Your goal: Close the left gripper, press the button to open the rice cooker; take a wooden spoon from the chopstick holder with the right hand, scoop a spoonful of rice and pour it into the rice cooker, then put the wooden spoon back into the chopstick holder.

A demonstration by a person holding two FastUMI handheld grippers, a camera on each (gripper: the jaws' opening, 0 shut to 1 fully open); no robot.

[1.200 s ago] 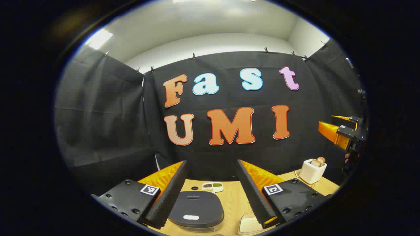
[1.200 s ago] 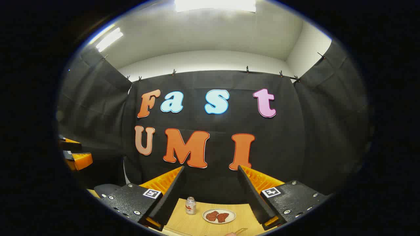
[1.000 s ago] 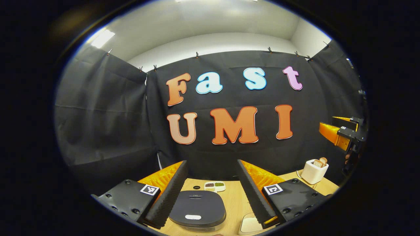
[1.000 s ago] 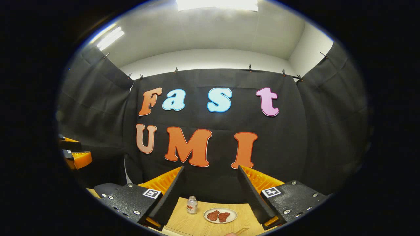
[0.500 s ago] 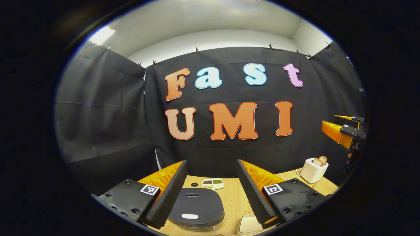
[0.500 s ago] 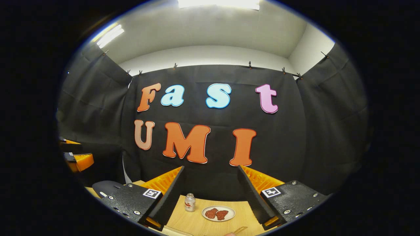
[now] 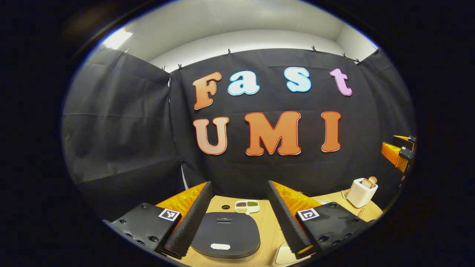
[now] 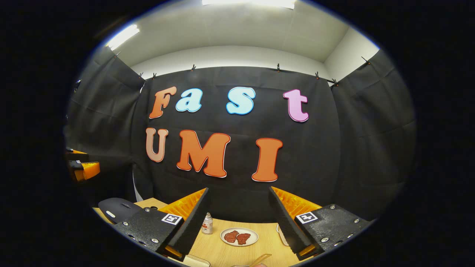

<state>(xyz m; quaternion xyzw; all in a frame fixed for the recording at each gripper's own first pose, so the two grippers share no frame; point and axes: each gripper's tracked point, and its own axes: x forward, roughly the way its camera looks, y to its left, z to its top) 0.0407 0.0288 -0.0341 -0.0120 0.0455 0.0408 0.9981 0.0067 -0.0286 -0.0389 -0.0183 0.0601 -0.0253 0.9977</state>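
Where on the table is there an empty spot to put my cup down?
Bare wood shows between the rice cooker and the toaster, and in front of the plate of meat toward the right gripper. It is crowded behind the cooker, where the divided dish sits close to its lid.

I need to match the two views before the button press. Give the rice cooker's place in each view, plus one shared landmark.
Left gripper view: the rice cooker lies bottom centre, lid shut, between that gripper's own open jaws.
Right gripper view: the rice cooker shows at the lower left edge, partly behind that gripper's near finger.
Shared landmark: the wooden table that it stands on.
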